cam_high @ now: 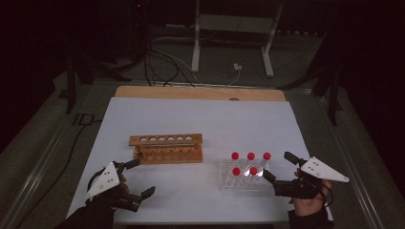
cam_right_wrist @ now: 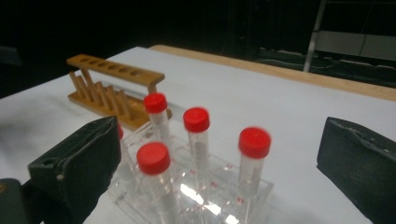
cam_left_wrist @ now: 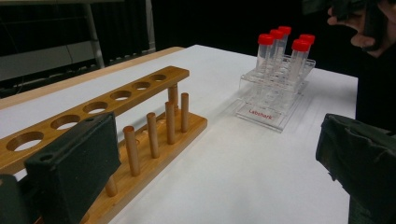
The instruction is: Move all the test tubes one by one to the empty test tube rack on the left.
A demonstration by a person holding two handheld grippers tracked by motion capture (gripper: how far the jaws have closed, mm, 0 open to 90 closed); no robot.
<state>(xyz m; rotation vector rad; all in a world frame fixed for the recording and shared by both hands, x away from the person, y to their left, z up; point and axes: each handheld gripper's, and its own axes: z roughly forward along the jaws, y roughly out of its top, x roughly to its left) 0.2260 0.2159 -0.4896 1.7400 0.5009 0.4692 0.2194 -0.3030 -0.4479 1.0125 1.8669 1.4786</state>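
High view: right gripper (cam_high: 279, 169) wide open, empty, just beside the clear rack (cam_high: 242, 182) of red-capped tubes (cam_high: 235, 156); left gripper (cam_high: 138, 177) wide too. Right gripper view: tubes crowded, jaws could knock neighbours. Left gripper view: wooden rack (cam_left_wrist: 116, 126) close, risks a bump.

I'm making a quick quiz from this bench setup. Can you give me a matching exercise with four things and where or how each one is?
Things:
1. wooden rack
2. clear rack
3. left tongs
4. red-capped tubes

States:
A. standing upright in the clear rack
B. open, at the sheet's near left corner
C. holes all empty, mid-sheet
D. just ahead of the open right tongs

Pairs: 1-C, 2-D, 3-B, 4-A
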